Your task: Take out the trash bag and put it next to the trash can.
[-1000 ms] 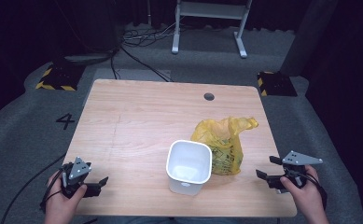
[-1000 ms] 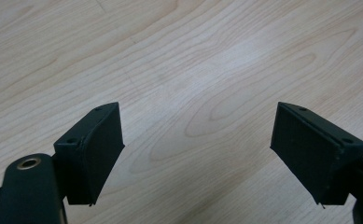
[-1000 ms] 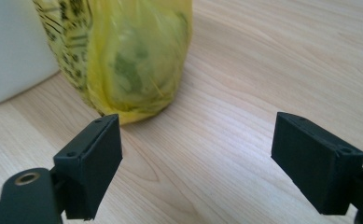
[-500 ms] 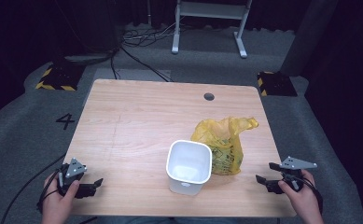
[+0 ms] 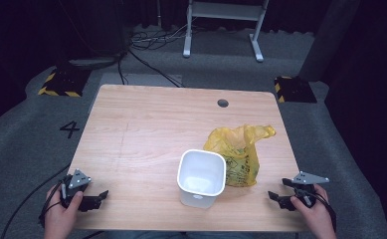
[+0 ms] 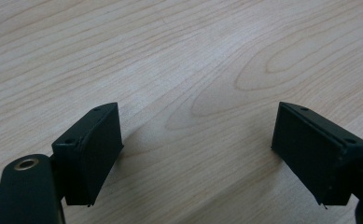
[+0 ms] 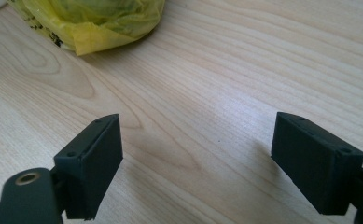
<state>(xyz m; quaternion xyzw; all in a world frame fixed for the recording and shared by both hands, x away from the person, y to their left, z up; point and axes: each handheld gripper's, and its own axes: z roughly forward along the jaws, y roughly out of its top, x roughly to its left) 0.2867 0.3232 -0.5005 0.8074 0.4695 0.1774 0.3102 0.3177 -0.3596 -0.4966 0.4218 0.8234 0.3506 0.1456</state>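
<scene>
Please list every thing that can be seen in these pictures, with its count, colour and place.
Table: one, light wood, centre of the high view.
Cable hole: one, dark, near the table's far edge.
Bin: one, white, upright and open, near the table's front edge.
Plastic bag: one, yellow with dark print, crumpled, right behind the bin.
Floor marking 4: one, black, on the grey floor left of the table.
Metal stand: one, white, on the floor beyond the table.
Left gripper: one, black, open, front left corner.
Right gripper: one, black, open, front right corner.
Hands: two, holding the grippers.
</scene>
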